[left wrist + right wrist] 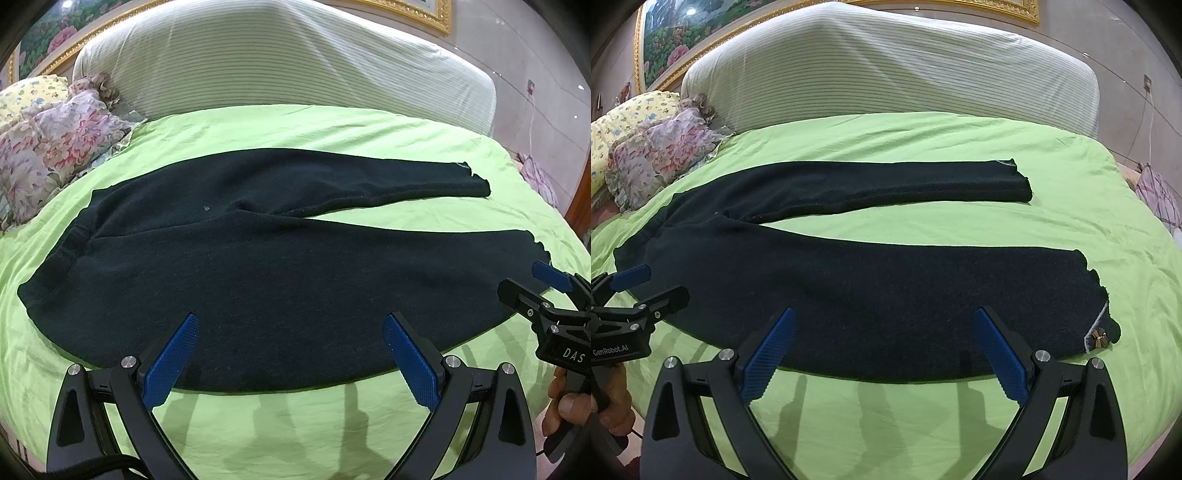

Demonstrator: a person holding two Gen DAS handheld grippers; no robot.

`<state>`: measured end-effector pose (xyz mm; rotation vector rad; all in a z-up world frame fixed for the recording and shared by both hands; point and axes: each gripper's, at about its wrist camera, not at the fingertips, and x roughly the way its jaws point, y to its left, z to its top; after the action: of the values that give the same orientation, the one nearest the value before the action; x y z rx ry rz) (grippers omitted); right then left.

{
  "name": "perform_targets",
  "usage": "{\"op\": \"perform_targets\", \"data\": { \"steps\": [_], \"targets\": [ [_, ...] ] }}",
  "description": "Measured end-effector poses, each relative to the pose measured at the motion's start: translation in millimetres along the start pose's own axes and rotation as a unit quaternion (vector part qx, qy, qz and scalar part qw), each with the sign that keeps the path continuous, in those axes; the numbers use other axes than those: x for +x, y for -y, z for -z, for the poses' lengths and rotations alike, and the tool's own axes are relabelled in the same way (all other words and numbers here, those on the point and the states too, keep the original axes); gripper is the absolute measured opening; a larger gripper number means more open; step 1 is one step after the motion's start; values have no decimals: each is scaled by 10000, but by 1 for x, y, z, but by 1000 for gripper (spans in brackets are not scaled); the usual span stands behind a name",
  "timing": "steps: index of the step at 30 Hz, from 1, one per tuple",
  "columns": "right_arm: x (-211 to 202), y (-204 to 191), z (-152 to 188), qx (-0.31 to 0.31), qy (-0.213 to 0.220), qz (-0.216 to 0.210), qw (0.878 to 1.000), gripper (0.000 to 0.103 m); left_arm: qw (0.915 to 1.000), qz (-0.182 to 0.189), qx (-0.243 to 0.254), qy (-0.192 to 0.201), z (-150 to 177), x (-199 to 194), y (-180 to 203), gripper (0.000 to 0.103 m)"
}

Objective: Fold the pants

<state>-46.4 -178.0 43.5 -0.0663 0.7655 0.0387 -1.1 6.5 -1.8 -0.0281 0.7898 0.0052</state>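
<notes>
Dark navy pants (258, 266) lie flat on the green bed sheet (295, 125), waistband at the left, both legs stretched to the right and split apart. They also show in the right wrist view (886, 288). My left gripper (291, 321) is open and empty, hovering over the near edge of the seat and near leg. My right gripper (884, 317) is open and empty over the near leg, close to its cuff with a small decoration (1099, 338). The right gripper shows at the left wrist view's right edge (535, 284); the left gripper shows at the right wrist view's left edge (646, 284).
A striped white headboard cushion (280, 62) stands behind the bed. Floral and yellow pillows (48, 140) lie at the back left. A framed flower painting (676, 44) hangs on the wall. More floral fabric (1160, 195) sits past the bed's right edge.
</notes>
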Motion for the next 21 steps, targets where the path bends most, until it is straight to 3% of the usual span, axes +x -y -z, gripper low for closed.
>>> {"op": "perform_targets", "data": {
  "steps": [21],
  "targets": [
    [0,3,1,20,-14,43,10000,97,9998,143,-4,-125,-2,8,-1,100]
  ]
}}
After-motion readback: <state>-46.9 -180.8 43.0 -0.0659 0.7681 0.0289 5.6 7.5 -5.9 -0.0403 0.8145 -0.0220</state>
